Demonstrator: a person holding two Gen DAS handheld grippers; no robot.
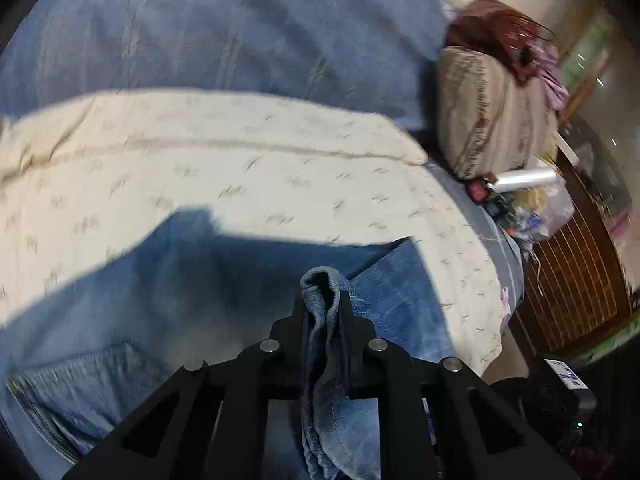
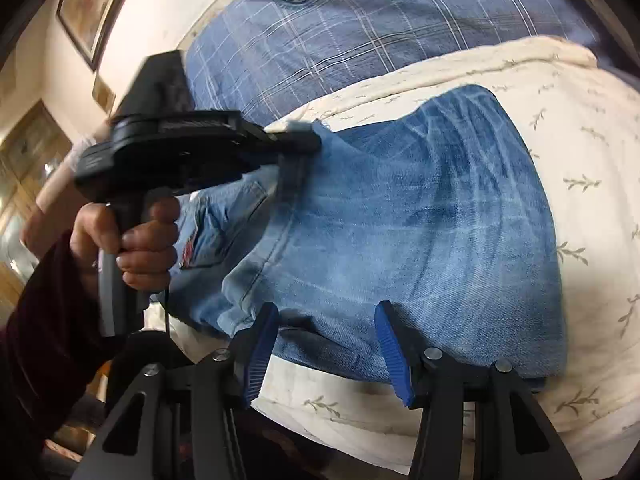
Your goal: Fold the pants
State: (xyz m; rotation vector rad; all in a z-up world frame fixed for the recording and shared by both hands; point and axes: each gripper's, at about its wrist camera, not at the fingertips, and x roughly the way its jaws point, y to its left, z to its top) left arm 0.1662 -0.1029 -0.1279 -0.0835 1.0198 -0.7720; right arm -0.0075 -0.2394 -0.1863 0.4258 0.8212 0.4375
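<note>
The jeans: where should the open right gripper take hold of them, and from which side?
Grip the near edge of the jeans, coming in low from the near side. That edge lies flat just ahead of the open right gripper, while the left gripper already pinches the far corner.

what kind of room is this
Most likely a bedroom in a home. The jeans lie on a cream quilt spread over a bed, with a blue plaid pillow behind it, a framed picture on the wall, and wooden furniture beside the bed.
</note>
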